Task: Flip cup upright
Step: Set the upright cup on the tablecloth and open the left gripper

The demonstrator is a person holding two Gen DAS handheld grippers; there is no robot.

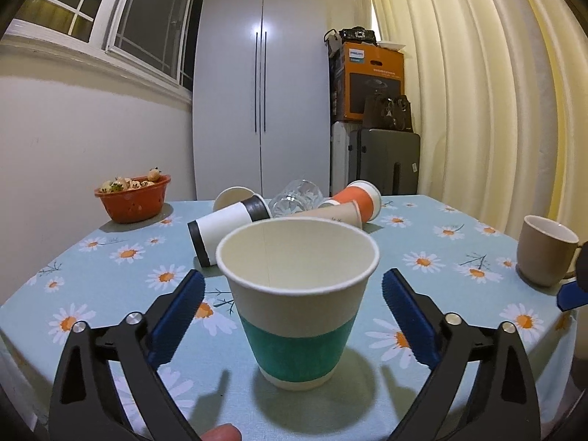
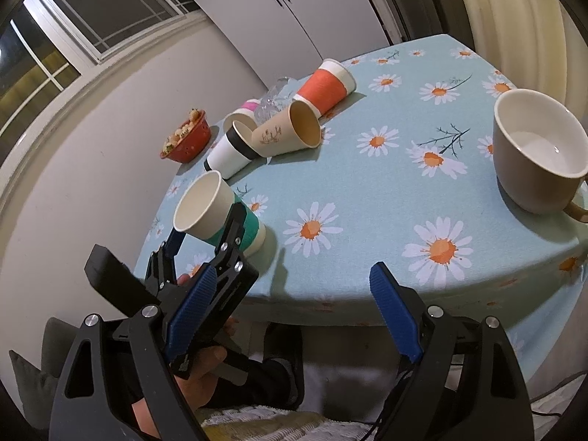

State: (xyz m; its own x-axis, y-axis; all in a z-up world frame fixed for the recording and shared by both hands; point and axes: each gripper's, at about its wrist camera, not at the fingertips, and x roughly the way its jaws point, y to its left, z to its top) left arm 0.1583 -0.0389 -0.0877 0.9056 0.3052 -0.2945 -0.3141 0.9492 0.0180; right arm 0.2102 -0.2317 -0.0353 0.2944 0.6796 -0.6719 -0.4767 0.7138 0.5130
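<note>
A white paper cup with a teal band (image 1: 297,305) stands upright on the daisy tablecloth (image 1: 110,294) near its front edge. My left gripper (image 1: 293,316) is open, its blue pads on either side of the cup with gaps to both. The same cup (image 2: 217,213) shows in the right wrist view with the left gripper's fingers around it. My right gripper (image 2: 294,316) is open and empty, held off the table's front edge. Behind lie a black-and-white cup (image 1: 228,226), a beige cup (image 2: 290,130) and an orange cup (image 2: 325,86), all on their sides.
A tipped clear glass (image 1: 296,198) lies among the fallen cups. A beige mug (image 2: 538,150) stands upright at the right. A red bowl of food (image 1: 133,198) sits at the far left. Wardrobe, boxes and curtain stand behind the table.
</note>
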